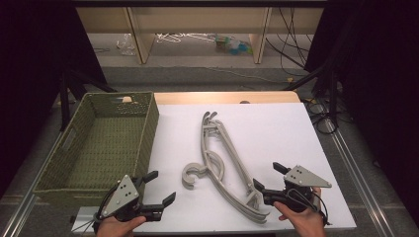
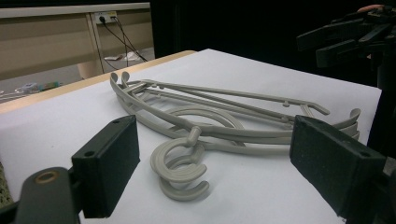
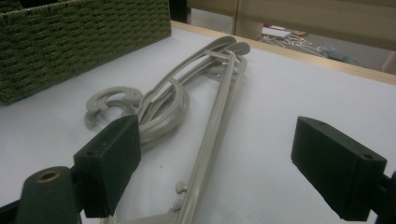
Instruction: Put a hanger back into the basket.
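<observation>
A stack of grey plastic hangers (image 1: 222, 163) is seen lying flat on the white surface (image 1: 276, 133), hooks curled toward the woven green basket (image 1: 106, 143) that stands at the surface's left edge. The left tool (image 1: 160, 190) is held low near the front edge, just left of the hooks, jaws spread wide with nothing between them. The right tool (image 1: 269, 177) is held by the stack's near end, jaws likewise wide apart and gripping nothing.
</observation>
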{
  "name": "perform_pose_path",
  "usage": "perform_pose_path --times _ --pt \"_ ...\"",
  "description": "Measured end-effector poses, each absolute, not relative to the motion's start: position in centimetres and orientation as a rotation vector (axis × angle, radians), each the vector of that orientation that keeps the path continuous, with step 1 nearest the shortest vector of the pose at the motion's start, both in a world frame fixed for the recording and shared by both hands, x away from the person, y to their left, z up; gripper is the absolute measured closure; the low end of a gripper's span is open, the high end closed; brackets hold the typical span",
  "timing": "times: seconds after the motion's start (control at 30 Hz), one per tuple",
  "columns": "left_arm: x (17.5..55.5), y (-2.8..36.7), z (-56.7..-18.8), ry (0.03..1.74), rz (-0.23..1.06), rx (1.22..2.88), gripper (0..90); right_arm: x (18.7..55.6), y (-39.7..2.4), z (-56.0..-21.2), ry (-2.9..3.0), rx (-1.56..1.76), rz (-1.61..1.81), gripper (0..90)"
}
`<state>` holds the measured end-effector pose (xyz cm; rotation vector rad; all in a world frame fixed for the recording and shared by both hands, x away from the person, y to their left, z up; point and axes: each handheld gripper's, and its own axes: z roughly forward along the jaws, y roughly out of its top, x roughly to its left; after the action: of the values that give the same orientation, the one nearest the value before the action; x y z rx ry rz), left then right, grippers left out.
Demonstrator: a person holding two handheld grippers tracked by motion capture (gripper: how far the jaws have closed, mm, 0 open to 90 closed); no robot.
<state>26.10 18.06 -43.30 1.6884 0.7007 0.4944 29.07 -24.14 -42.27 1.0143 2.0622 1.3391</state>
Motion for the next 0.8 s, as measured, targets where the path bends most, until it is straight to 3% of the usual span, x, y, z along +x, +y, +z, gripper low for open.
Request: perform_pose_path --times 0.8 --pt "26.1 18.1 -43.3 0.696 0.504 1.686 15.7 29.1 -22.9 -42.3 2.141 0.945 1.336 16.1"
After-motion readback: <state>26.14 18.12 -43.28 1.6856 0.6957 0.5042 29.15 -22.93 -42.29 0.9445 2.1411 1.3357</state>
